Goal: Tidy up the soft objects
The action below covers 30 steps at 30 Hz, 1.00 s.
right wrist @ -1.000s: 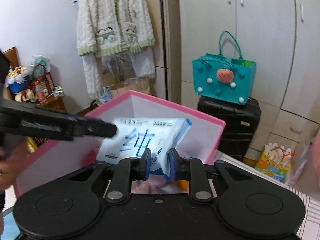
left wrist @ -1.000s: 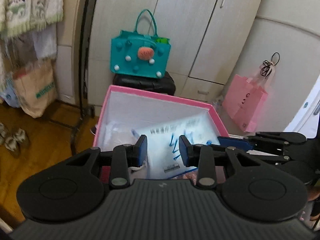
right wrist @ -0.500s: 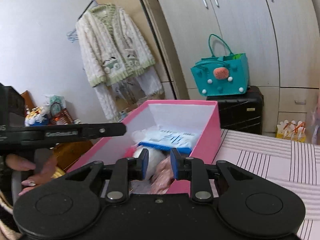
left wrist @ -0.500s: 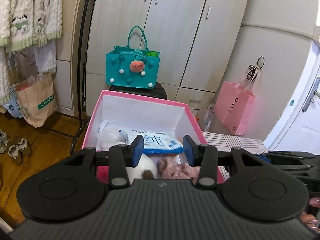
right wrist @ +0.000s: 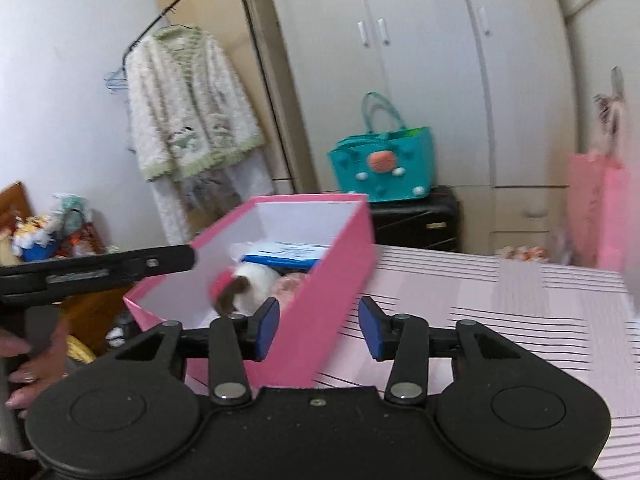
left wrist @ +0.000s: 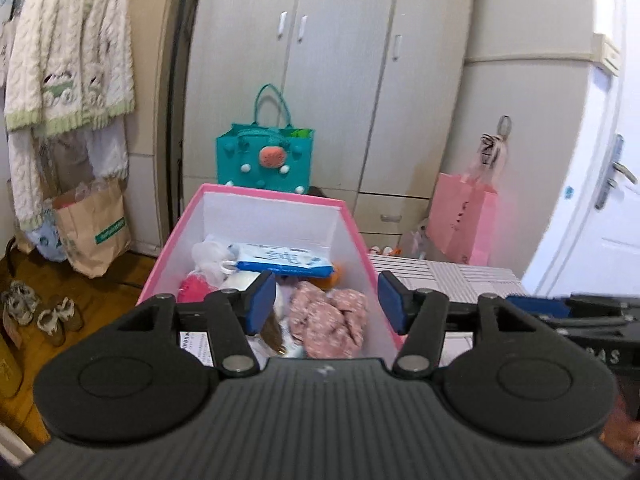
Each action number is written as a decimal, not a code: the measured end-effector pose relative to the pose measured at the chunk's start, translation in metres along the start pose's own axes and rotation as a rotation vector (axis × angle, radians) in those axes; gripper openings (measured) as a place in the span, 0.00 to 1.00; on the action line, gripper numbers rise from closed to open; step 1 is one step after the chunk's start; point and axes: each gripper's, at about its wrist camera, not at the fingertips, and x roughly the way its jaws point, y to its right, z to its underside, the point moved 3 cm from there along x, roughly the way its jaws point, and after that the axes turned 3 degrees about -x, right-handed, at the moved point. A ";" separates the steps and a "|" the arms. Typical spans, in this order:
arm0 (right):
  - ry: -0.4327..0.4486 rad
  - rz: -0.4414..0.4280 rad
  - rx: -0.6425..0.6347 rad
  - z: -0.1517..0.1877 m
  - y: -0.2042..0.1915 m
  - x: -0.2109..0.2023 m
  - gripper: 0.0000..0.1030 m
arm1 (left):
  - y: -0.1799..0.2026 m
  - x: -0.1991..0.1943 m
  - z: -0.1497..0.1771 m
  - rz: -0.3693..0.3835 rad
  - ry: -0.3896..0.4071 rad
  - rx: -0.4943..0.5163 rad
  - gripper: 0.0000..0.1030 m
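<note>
Soft objects heaped in one pink box (left wrist: 353, 227); two grippers, left gripper (left wrist: 327, 301) and right gripper (right wrist: 319, 329), jaws just opening, spread, empty.

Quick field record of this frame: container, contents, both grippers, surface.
container: pink box, open top, white inside
contents: blue-white packet at the far end, pink floral cloth nearer, white plush beside it
left gripper: open, holds nothing, jaws just opening
right gripper: open, holds nothing, jaws just opening
surface: striped pink cover
</note>
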 end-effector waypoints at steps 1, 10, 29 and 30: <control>0.011 0.027 -0.009 0.001 0.000 -0.007 0.54 | 0.004 -0.004 0.002 0.002 0.002 0.009 0.55; 0.099 0.130 -0.060 0.009 -0.014 -0.057 0.71 | 0.017 -0.035 0.021 -0.024 0.051 0.015 0.65; 0.034 0.284 0.043 0.035 -0.006 -0.074 1.00 | 0.029 -0.045 0.036 -0.178 0.089 0.095 1.00; 0.028 0.296 0.052 0.036 -0.005 -0.075 1.00 | 0.028 -0.046 0.036 -0.196 0.083 0.083 1.00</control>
